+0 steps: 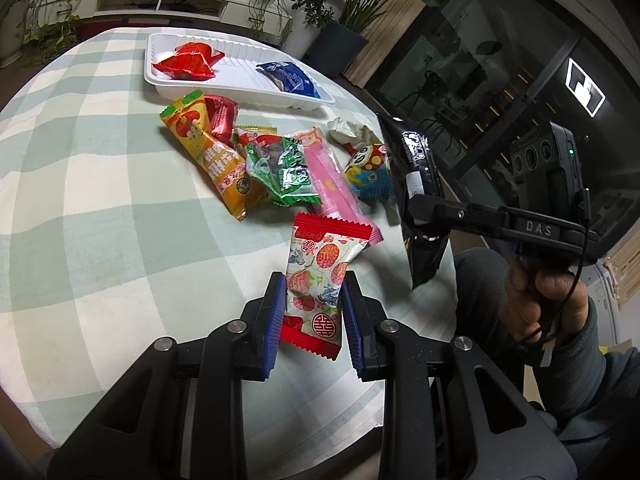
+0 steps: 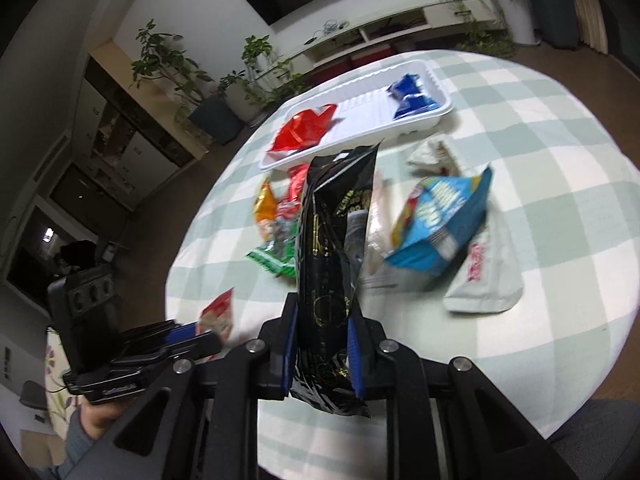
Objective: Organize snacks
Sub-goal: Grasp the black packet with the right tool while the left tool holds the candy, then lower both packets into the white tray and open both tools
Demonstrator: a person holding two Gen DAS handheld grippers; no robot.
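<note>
Green-and-cream checked cloth (image 1: 100, 208) covered the round table where I sorted snacks, one gripper in each hand. My left gripper (image 1: 314, 300) was clamped on a strawberry-print packet with red crimped ends (image 1: 320, 276), its blue ribbed pads (image 1: 276, 320) pressing the wrapper's two sides, the packet's top end leaning toward the pile. My right gripper (image 2: 322, 344) was clenched on a black foil pouch with gold print (image 2: 332, 248), held upright above the cloth; in the left wrist view the same pouch hung at the table's right edge, clear of the other wrappers.

A white plastic tray (image 1: 240, 88) sat at the far side of the table. Inside it lay a red wrapper (image 1: 188, 60) toward one end and a blue wrapper (image 1: 290, 78) toward the other, well apart.

Between the tray and my grippers the loose snacks lay heaped: an orange-yellow packet (image 1: 216, 160) with a dark red wrapper (image 1: 220, 116) touching its upper end, a green-and-clear pack (image 1: 284, 172) overlapping it, and a pink stick pack (image 1: 332, 176) just beside that. Further right lay a crumpled white wrapper (image 1: 352, 130), a light-blue cartoon bag (image 2: 440, 224) and, nearest the edge, a white pouch with red lettering (image 2: 486, 276).

My right hand (image 1: 536, 296), in a grey sleeve (image 1: 600, 364), gripped the handle.
</note>
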